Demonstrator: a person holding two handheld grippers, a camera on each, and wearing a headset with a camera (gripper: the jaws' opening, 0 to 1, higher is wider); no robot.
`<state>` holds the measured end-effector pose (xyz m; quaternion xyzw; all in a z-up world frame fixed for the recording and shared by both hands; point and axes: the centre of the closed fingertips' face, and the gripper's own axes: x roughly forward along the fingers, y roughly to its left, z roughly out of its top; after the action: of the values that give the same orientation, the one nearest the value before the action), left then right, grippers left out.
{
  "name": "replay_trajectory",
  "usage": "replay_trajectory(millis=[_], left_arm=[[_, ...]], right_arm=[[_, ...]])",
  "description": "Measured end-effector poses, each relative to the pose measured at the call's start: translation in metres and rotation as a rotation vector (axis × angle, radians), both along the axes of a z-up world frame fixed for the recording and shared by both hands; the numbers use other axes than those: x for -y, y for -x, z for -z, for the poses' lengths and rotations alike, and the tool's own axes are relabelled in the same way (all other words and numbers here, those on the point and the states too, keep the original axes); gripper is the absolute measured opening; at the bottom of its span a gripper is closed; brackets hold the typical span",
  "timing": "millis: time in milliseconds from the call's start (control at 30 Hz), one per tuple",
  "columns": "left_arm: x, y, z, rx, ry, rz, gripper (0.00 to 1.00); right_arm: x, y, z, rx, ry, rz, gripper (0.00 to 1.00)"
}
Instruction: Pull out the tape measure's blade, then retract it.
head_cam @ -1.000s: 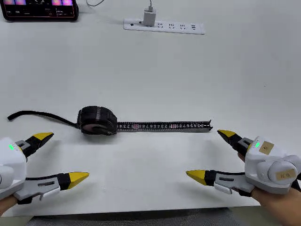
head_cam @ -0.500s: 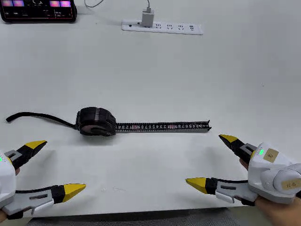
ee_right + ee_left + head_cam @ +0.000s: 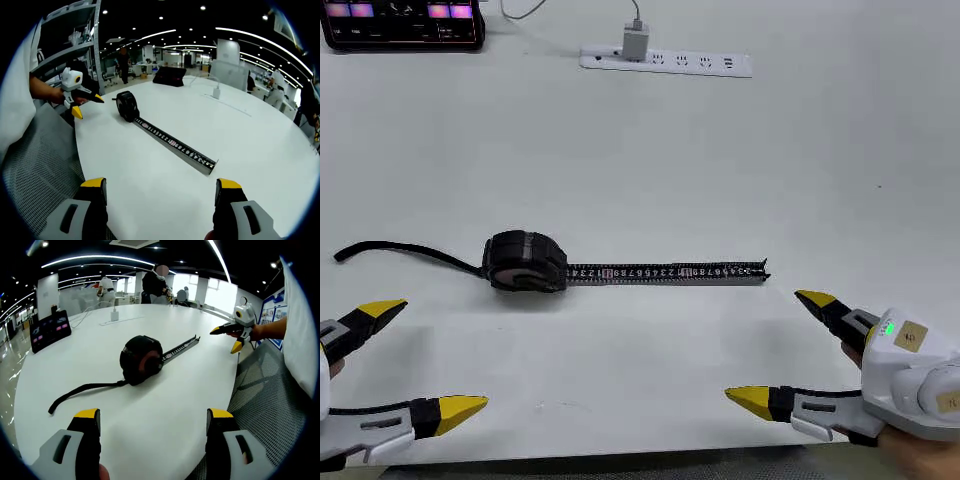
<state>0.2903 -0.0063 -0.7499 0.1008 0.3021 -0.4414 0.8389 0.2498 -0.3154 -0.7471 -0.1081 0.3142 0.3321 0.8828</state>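
1. Head view: one tape (image 3: 525, 261) lies on the table (image 3: 640, 160). Its one blade (image 3: 665, 271) is out flat, long axis running left to right, free end toward my right gripper (image 3: 777, 346). The tape's body is nearer my left gripper (image 3: 425, 356). Both pairs of jaws are spread wide with nothing in them, apart from the tape. One strap (image 3: 400, 252) trails off to the left.
2. Left gripper view: jaws wide and empty. The tape (image 3: 141, 359) is straight ahead and the blade (image 3: 180, 347) runs away toward the right gripper (image 3: 224, 340).
3. Right gripper view: jaws wide and empty here too. The blade (image 3: 172, 142) ends near them, ahead and a touch right, then slants away to the tape (image 3: 126, 105) beside the left gripper (image 3: 89, 107). I'd say the pull is done and retracting is next (the left is better placed for the body).
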Motion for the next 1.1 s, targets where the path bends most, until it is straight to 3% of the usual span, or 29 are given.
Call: replay_trajectory(millis=[800,1100], left_arm=[[0.001,0.000,-0.001,-0.006,-0.007,0.003,0.84],[0.019,-0.010,-0.004,-0.002,-0.003,-0.031,0.82]], right_arm=[[-0.003,0.003,0.002,-0.013,-0.008,-0.008,0.88],[-0.006,0.002,0.002,-0.012,-0.011,-0.013,0.87]])
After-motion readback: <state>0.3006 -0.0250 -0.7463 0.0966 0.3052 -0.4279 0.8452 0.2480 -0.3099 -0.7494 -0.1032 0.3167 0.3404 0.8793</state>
